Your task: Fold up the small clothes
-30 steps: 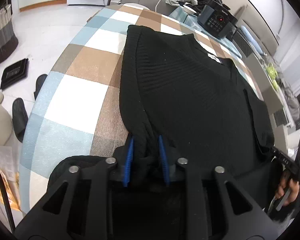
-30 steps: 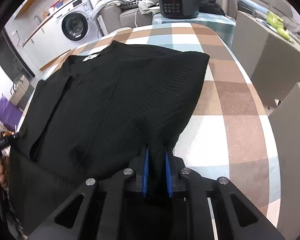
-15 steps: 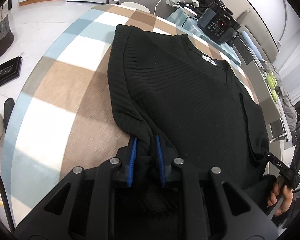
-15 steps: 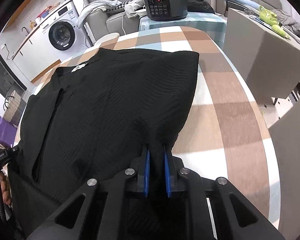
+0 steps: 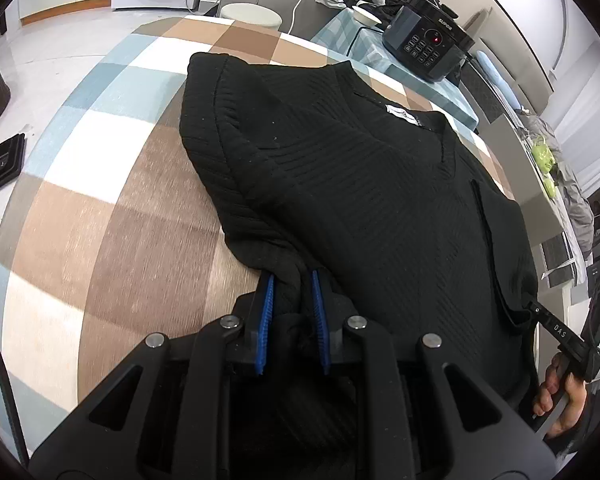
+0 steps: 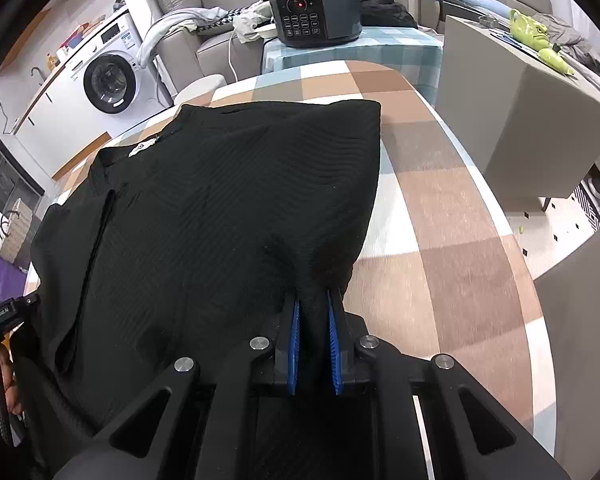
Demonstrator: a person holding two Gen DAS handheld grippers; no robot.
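A black ribbed knit sweater point(image 5: 364, 184) lies spread on the checked tablecloth point(image 5: 112, 208), collar with a white label toward the far side. My left gripper point(image 5: 292, 280) is shut on the sweater's near left hem corner, cloth bunched between its blue pads. My right gripper point(image 6: 312, 300) is shut on the near right hem corner of the sweater point(image 6: 220, 208). The near hem is lifted off the checked tablecloth point(image 6: 440, 216) and moving toward the collar. The right gripper's handle and hand show in the left wrist view point(image 5: 568, 340).
A black rice cooker point(image 6: 316, 8) stands on a side table beyond the far edge. A grey box point(image 6: 524, 112) stands to the right of the table. A washing machine point(image 6: 108, 76) and a sofa with clothes are behind. A stool point(image 5: 252, 16) is near the far edge.
Both grippers have carried the near hem forward toward the collar. The sweater's far part now looks shorter and closer, and more bare tablecloth shows on both sides.
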